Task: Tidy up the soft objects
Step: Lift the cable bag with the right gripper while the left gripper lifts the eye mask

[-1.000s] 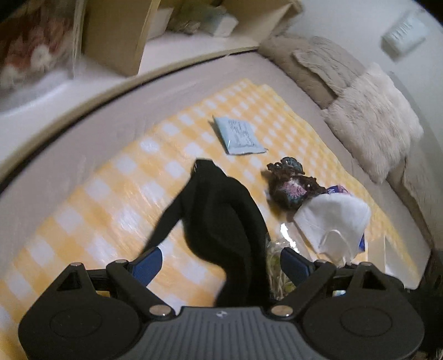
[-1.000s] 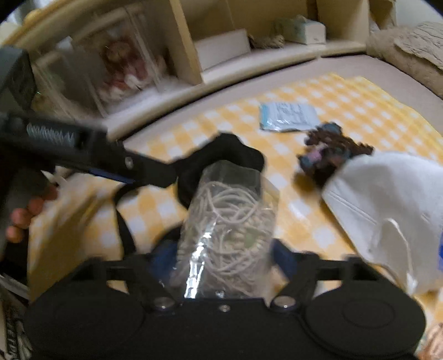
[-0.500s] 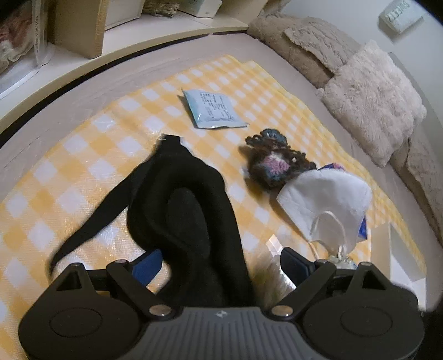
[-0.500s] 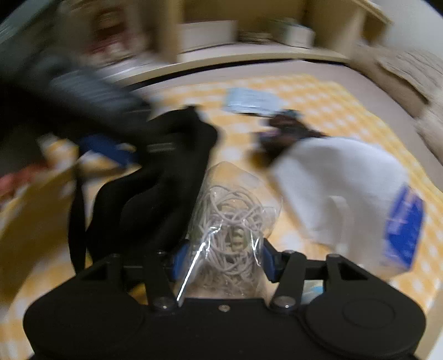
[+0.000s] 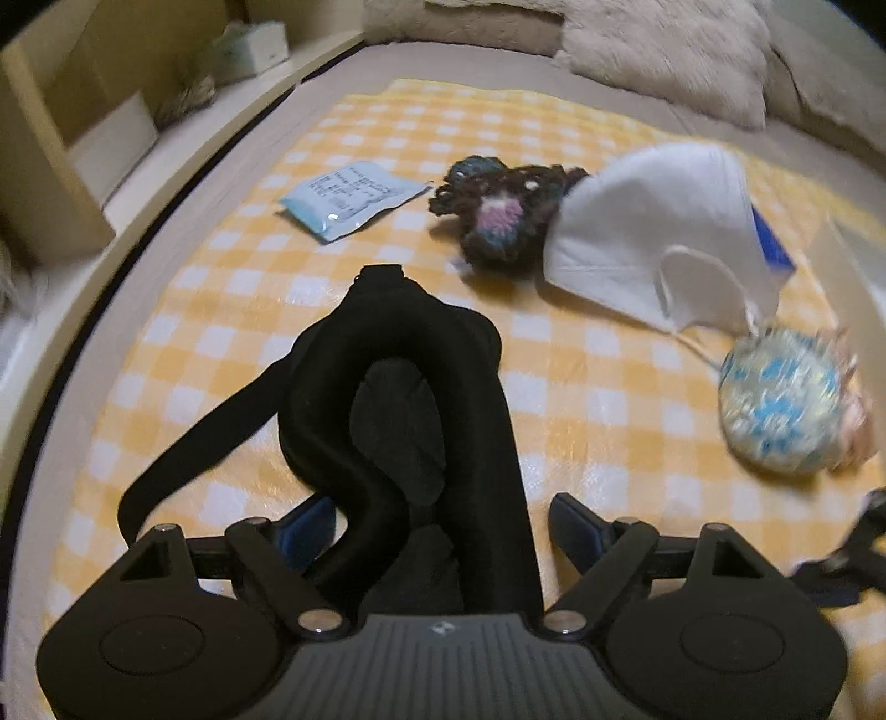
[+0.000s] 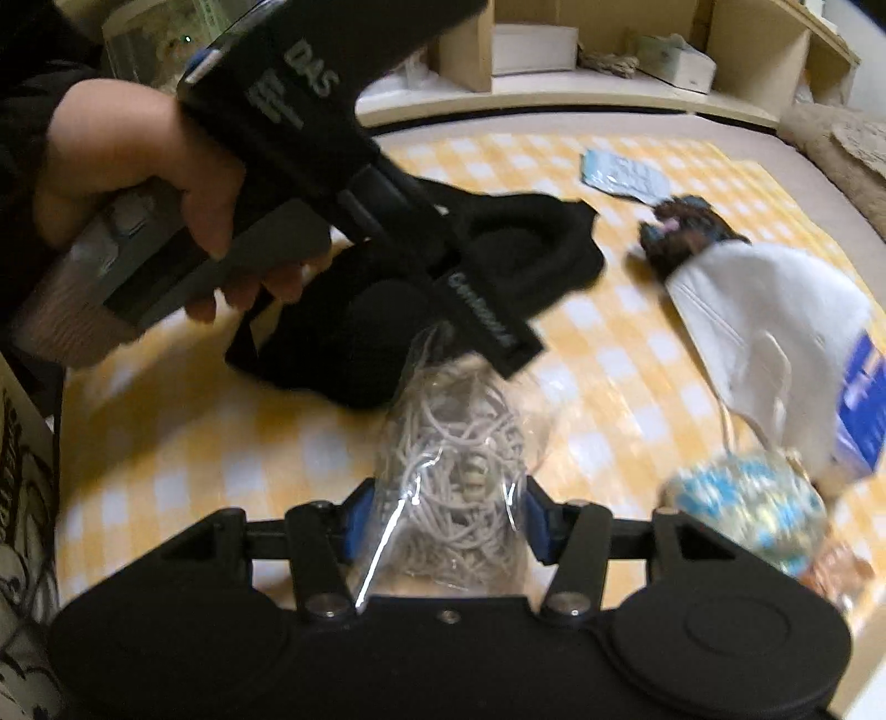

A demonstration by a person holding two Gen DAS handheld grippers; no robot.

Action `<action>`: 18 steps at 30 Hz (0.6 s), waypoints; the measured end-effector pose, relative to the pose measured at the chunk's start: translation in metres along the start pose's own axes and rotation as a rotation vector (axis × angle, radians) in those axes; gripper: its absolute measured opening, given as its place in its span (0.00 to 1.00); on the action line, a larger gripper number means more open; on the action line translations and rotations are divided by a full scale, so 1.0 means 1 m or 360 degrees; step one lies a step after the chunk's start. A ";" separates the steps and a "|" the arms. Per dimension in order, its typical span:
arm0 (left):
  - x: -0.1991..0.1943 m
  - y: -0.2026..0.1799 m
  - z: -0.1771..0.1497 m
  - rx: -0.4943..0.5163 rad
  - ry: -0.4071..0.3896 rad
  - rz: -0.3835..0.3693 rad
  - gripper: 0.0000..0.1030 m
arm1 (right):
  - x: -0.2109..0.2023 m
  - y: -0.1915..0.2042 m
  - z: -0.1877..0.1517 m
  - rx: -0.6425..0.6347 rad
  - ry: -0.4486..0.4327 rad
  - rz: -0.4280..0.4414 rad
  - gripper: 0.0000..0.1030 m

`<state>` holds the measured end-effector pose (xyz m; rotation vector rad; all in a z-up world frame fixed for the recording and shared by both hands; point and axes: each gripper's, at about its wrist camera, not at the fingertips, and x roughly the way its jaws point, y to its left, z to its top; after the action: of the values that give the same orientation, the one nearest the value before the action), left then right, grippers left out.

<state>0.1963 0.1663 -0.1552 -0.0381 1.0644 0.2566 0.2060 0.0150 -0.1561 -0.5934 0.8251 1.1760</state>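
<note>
My left gripper (image 5: pixel 443 531) stands open around a black padded eye mask (image 5: pixel 398 399) with a strap that lies on the yellow checked cloth (image 5: pixel 581 387); the same mask shows in the right wrist view (image 6: pixel 421 288) under the left tool. My right gripper (image 6: pixel 443 520) is shut on a clear bag of pale cord (image 6: pixel 448 465), held above the cloth. A white face mask (image 5: pixel 659 232), a dark crocheted piece (image 5: pixel 498 216), a light blue packet (image 5: pixel 354 199) and a blue-patterned round pouch (image 5: pixel 781 404) lie on the cloth.
A wooden shelf unit (image 6: pixel 581 50) with boxes runs along the far edge of the bed. Fluffy cushions (image 5: pixel 664 50) lie beyond the cloth. A blue card (image 6: pixel 864 404) sits under the white mask. The person's hand (image 6: pixel 127 160) holds the left tool.
The left view has swung right, bringing the white mask and round pouch into view. The right gripper with the cord bag has pulled back, behind the left tool.
</note>
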 end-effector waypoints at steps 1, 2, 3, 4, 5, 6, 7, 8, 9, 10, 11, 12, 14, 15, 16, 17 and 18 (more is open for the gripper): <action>0.000 -0.003 0.000 0.0020 -0.0006 0.0027 0.79 | -0.002 -0.001 -0.004 0.0004 0.0012 -0.0024 0.52; 0.000 -0.006 0.000 0.0026 -0.0009 0.0043 0.69 | -0.005 0.000 -0.007 0.0015 0.0017 -0.0040 0.52; 0.000 -0.006 0.000 0.0032 -0.0011 0.0037 0.67 | -0.007 -0.003 -0.010 0.0036 0.0021 -0.0056 0.52; -0.002 -0.007 0.000 0.0044 -0.0024 0.0016 0.63 | -0.009 -0.002 -0.012 0.0060 0.0025 -0.0071 0.52; -0.004 -0.008 0.001 0.0061 -0.0031 0.0003 0.60 | -0.012 0.000 -0.015 0.0085 0.0027 -0.0089 0.52; -0.006 -0.008 0.001 0.0070 -0.0036 -0.0004 0.59 | -0.015 -0.003 -0.018 0.0112 0.0027 -0.0109 0.52; -0.007 -0.009 0.000 0.0081 -0.0048 -0.0009 0.57 | -0.018 -0.006 -0.020 0.0141 0.0024 -0.0135 0.52; -0.008 -0.011 -0.001 0.0093 -0.0063 -0.0010 0.55 | -0.020 -0.010 -0.021 0.0169 0.0018 -0.0162 0.52; -0.010 -0.012 -0.002 0.0101 -0.0072 -0.0011 0.55 | -0.023 -0.013 -0.024 0.0195 0.0010 -0.0185 0.52; -0.012 -0.013 -0.002 0.0108 -0.0083 -0.0012 0.53 | -0.027 -0.016 -0.027 0.0222 -0.0001 -0.0208 0.52; -0.014 -0.014 -0.003 0.0115 -0.0097 -0.0014 0.52 | -0.030 -0.019 -0.028 0.0250 -0.0014 -0.0230 0.52; -0.017 -0.015 -0.004 0.0121 -0.0110 -0.0015 0.51 | -0.031 -0.023 -0.027 0.0271 -0.0028 -0.0243 0.52; -0.024 -0.014 -0.004 0.0114 -0.0141 -0.0023 0.51 | -0.036 -0.028 -0.028 0.0305 -0.0061 -0.0276 0.52; -0.028 -0.014 -0.004 0.0113 -0.0160 -0.0028 0.51 | -0.039 -0.028 -0.029 0.0320 -0.0078 -0.0297 0.52; -0.032 -0.014 -0.003 0.0108 -0.0179 -0.0029 0.51 | -0.040 -0.028 -0.027 0.0336 -0.0098 -0.0313 0.52; -0.038 -0.014 -0.003 0.0100 -0.0202 -0.0030 0.51 | -0.044 -0.029 -0.028 0.0353 -0.0120 -0.0330 0.51; -0.043 -0.014 -0.003 0.0092 -0.0224 -0.0033 0.51 | -0.050 -0.030 -0.027 0.0372 -0.0149 -0.0345 0.51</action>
<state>0.1774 0.1444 -0.1205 0.0206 0.9308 0.2066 0.2200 -0.0425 -0.1319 -0.4202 0.7841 0.8884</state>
